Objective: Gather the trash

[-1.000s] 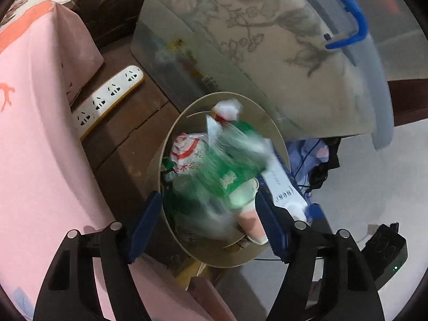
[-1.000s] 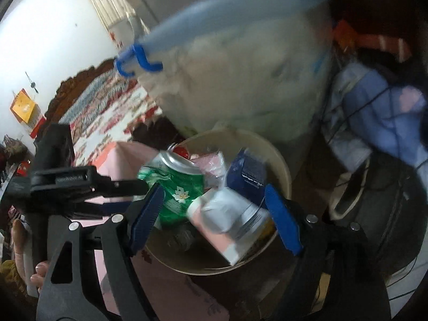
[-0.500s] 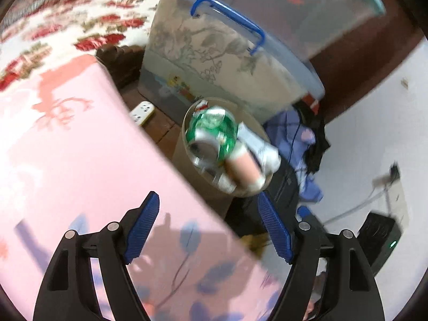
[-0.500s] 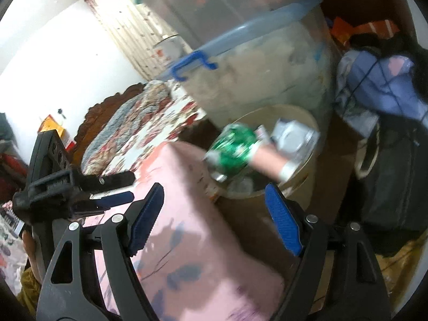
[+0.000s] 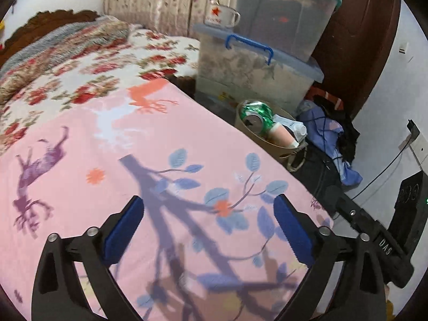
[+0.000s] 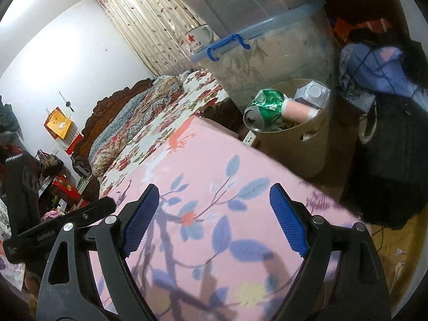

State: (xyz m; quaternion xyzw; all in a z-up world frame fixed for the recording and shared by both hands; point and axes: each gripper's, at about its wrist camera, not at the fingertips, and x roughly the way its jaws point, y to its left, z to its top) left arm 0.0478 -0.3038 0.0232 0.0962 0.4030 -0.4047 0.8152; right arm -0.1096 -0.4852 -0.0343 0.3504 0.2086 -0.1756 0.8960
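A tan waste bin [image 5: 267, 140] [image 6: 302, 144] stands beside the bed, well beyond both grippers. In it lie a crushed green can [image 5: 256, 113] [image 6: 264, 107], a pink cup [image 5: 283, 136] [image 6: 298, 111] and a white carton [image 5: 295, 127] [image 6: 311, 92]. My left gripper [image 5: 208, 230] is open and empty above the pink printed bedsheet [image 5: 133, 160]. My right gripper [image 6: 214, 216] is open and empty above the same sheet [image 6: 203, 174].
Stacked clear storage boxes [image 5: 254, 64] [image 6: 272, 48] with a star mug [image 5: 222, 14] stand behind the bin. Clothes and cables [image 5: 329, 133] [image 6: 374, 67] lie on the floor at right. A power strip [image 6: 248, 137] lies beside the bin. A floral quilt [image 5: 80, 61] covers the far bed.
Both grippers have pulled back and up from the bin to over the pink sheet. The can, cup and carton stay in the bin.
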